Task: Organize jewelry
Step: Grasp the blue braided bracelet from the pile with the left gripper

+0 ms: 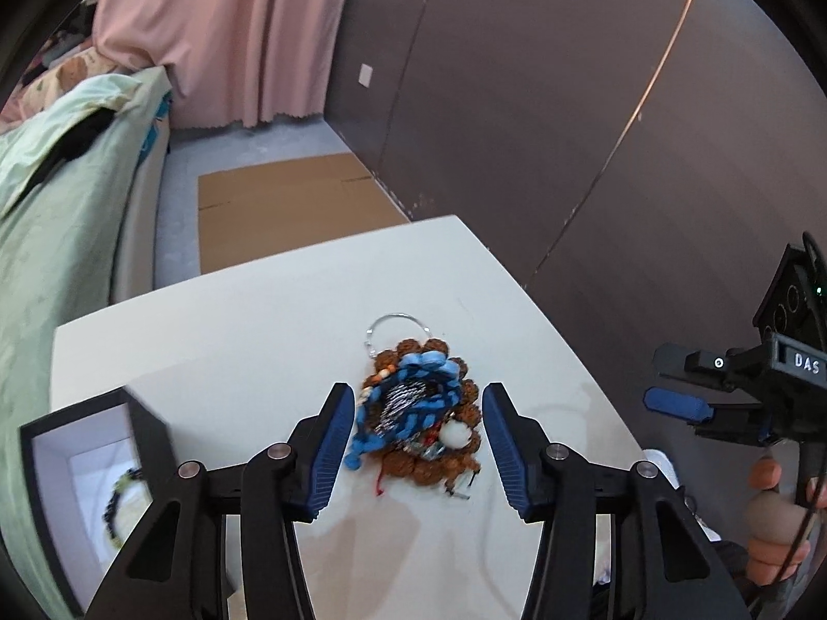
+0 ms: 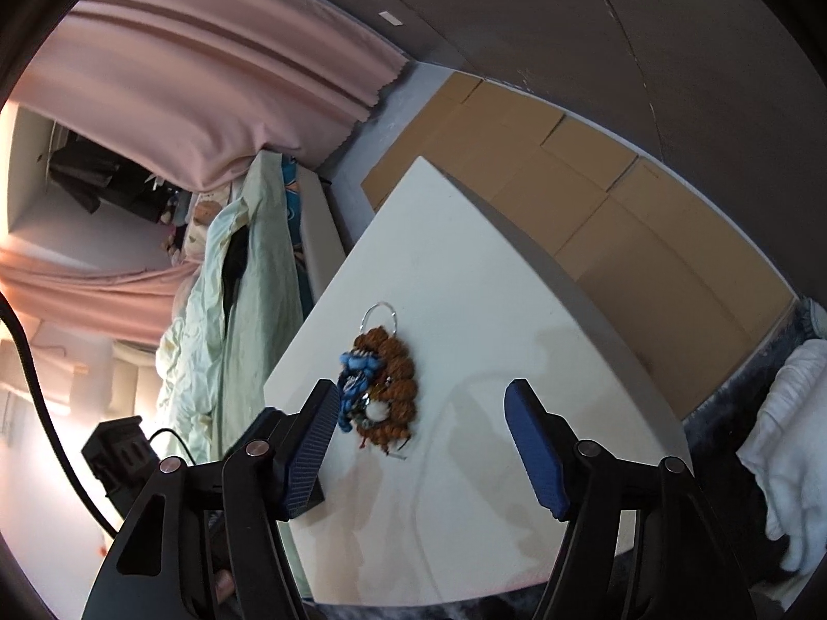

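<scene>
A tangled pile of jewelry [image 1: 416, 413] lies on the white table [image 1: 248, 330]: brown bead strands, a blue woven bracelet, a white bead and a thin silver hoop [image 1: 395, 323] at its far end. My left gripper [image 1: 418, 444] is open, its jaws on either side of the pile, just above it. An open black box [image 1: 77, 485] at the left holds a dark beaded bracelet [image 1: 121, 501]. In the right wrist view the pile [image 2: 380, 390] lies ahead and to the left of my open, empty right gripper [image 2: 421, 444].
A bed with pale green bedding [image 1: 57, 196] runs along the table's left side. Flattened cardboard [image 1: 289, 206] lies on the floor beyond the table. A dark wall [image 1: 568, 103] stands to the right. White cloth [image 2: 785, 439] lies at the right.
</scene>
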Action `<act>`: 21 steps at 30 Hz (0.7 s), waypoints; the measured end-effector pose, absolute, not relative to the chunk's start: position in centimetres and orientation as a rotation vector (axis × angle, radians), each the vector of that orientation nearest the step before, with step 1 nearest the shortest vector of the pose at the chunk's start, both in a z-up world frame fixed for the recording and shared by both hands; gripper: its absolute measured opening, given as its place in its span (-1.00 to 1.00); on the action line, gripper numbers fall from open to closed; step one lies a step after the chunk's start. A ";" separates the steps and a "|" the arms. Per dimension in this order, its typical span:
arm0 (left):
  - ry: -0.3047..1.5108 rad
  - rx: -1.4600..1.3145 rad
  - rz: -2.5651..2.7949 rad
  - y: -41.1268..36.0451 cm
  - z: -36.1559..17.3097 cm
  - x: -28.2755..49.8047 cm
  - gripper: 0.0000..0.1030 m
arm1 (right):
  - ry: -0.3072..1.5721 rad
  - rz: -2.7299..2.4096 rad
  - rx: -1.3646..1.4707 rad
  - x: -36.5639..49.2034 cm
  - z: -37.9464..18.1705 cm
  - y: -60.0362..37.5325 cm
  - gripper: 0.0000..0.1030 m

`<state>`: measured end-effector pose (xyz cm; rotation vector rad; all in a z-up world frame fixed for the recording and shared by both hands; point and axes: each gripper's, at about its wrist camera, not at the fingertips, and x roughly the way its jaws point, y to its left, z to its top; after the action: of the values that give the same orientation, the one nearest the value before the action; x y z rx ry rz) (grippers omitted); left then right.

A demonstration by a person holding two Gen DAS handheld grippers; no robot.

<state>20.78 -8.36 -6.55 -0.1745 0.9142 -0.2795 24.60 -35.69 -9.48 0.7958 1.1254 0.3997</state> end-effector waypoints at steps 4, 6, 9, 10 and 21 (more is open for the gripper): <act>0.976 -0.120 -0.298 -10.2 -8.0 22.8 0.06 | 1.151 0.399 0.845 25.6 -10.5 -36.3 0.33; 0.999 -0.106 -0.296 -10.7 -8.7 23.6 0.06 | 1.157 0.401 0.866 26.2 -10.8 -36.5 0.33; 1.020 -0.118 -0.279 -10.7 -9.8 24.6 0.07 | 1.176 0.395 0.873 26.9 -11.4 -36.4 0.33; 1.022 -0.123 -0.275 -10.7 -10.0 24.9 0.07 | 1.188 0.395 0.867 27.1 -11.6 -36.2 0.33; 0.999 -0.059 -0.237 -11.6 -10.9 25.8 -0.08 | 1.231 0.406 0.767 28.2 -12.3 -34.3 0.33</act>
<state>25.75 -11.65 -10.91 -0.0588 0.9994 -0.2374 28.16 -34.32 -12.28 0.7673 1.2310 0.4056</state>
